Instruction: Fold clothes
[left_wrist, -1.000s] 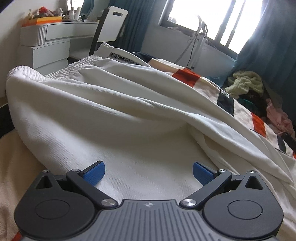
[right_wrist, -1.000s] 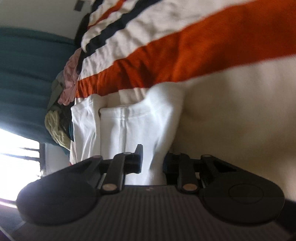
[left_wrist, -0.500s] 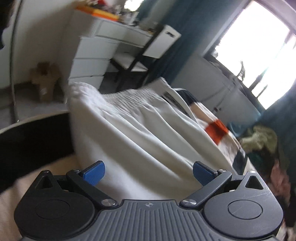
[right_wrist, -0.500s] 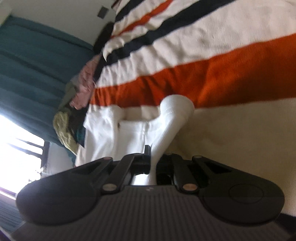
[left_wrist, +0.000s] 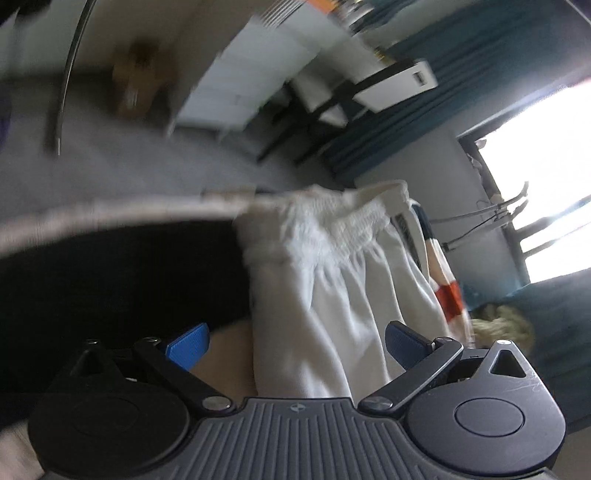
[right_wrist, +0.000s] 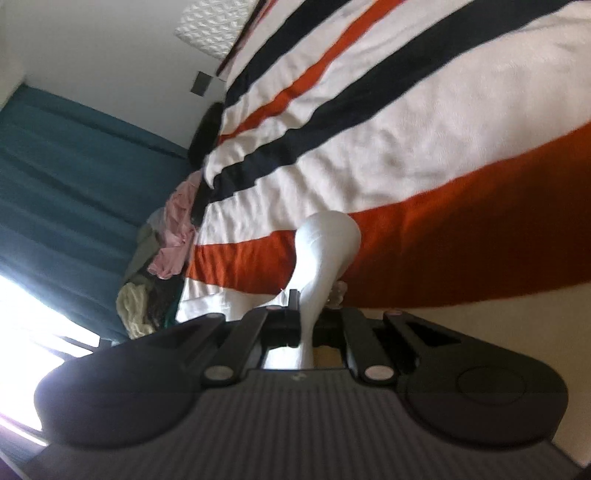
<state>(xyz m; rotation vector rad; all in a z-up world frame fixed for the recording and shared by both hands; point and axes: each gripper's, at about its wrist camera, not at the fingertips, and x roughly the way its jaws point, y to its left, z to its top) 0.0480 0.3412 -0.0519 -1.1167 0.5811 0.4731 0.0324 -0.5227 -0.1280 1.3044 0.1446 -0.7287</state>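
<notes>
White trousers (left_wrist: 332, 288) with a gathered elastic waistband (left_wrist: 332, 225) lie on the bed in the left wrist view, which is tilted and blurred. My left gripper (left_wrist: 295, 341) hovers open near the waistband end, blue pads (left_wrist: 188, 345) wide apart with nothing pinched; cloth runs under the gap. In the right wrist view my right gripper (right_wrist: 308, 308) is shut on a bunched end of the white trousers (right_wrist: 325, 251), which sticks up as a rounded fold above the striped blanket (right_wrist: 369, 155).
A white dresser (left_wrist: 258, 88) and a chair (left_wrist: 332, 99) stand across the floor. A heap of other clothes (right_wrist: 162, 251) lies at the bed's edge by the teal curtain (right_wrist: 74, 184). A bright window (left_wrist: 546, 177) glares. A dark band (left_wrist: 122, 277) edges the bed.
The left gripper swept sideways toward the waistband and rolled, staying open. The right gripper closed on the trouser end and lifted it slightly off the blanket.
</notes>
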